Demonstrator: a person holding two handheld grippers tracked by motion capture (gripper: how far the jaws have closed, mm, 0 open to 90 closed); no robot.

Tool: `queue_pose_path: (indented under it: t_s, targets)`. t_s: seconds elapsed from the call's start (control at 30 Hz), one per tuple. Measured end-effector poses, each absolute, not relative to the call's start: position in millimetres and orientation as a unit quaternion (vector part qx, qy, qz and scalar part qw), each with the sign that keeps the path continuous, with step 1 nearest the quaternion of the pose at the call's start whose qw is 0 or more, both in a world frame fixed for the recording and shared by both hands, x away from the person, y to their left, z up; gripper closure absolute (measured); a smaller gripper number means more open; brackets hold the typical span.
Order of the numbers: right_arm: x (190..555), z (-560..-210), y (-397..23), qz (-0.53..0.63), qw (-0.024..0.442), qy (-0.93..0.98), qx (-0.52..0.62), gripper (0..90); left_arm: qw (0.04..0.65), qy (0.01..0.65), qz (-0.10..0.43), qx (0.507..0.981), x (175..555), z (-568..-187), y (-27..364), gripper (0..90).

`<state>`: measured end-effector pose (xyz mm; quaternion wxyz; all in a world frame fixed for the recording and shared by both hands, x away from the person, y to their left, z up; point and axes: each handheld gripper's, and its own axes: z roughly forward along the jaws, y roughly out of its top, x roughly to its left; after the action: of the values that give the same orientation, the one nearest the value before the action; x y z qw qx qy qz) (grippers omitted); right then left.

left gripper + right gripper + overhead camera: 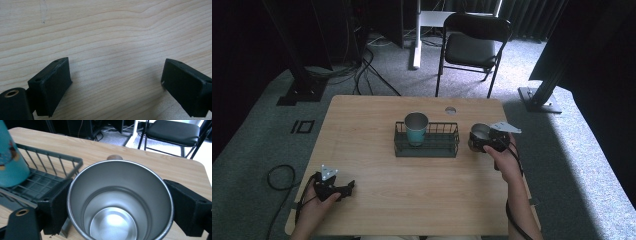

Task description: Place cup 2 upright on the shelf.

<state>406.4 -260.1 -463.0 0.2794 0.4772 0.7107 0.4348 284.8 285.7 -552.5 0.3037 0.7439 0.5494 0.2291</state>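
Observation:
A steel cup (478, 132) stands just right of a dark wire basket (432, 151), and my right gripper (481, 142) is shut on it. In the right gripper view the cup's empty shiny inside (112, 220) faces the camera, upright, with a black finger (56, 202) pressed on each side of it. A teal cup (416, 129) with a metal rim stands upright in the basket's left half, its side (10, 162) near the basket wall (50, 161). My left gripper (348, 187) rests near the table's front left, open, with bare wood between its fingers (52, 82).
The light wooden table (412, 195) has a small round hole (450, 110) near its far edge. A black folding chair (472, 45) stands behind the table. Cables (367, 70) and black stand feet (302, 90) lie on the grey carpet.

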Motion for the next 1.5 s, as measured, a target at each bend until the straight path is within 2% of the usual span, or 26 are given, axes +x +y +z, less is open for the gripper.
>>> queue_pose_path:
  t_s: [0.83,1.5]
  targets:
    - [398.9,-402.2,-226.4,0.477,0.281,0.725,0.410,13.0,0.304,0.550,0.230,0.744,284.8,-552.5,285.6,9.6]
    - [403.5,-396.4,-187.4,0.492,0.260,0.740,0.377,13.0,0.304,0.549,0.229,0.744,284.8,-552.5,285.7,9.6]
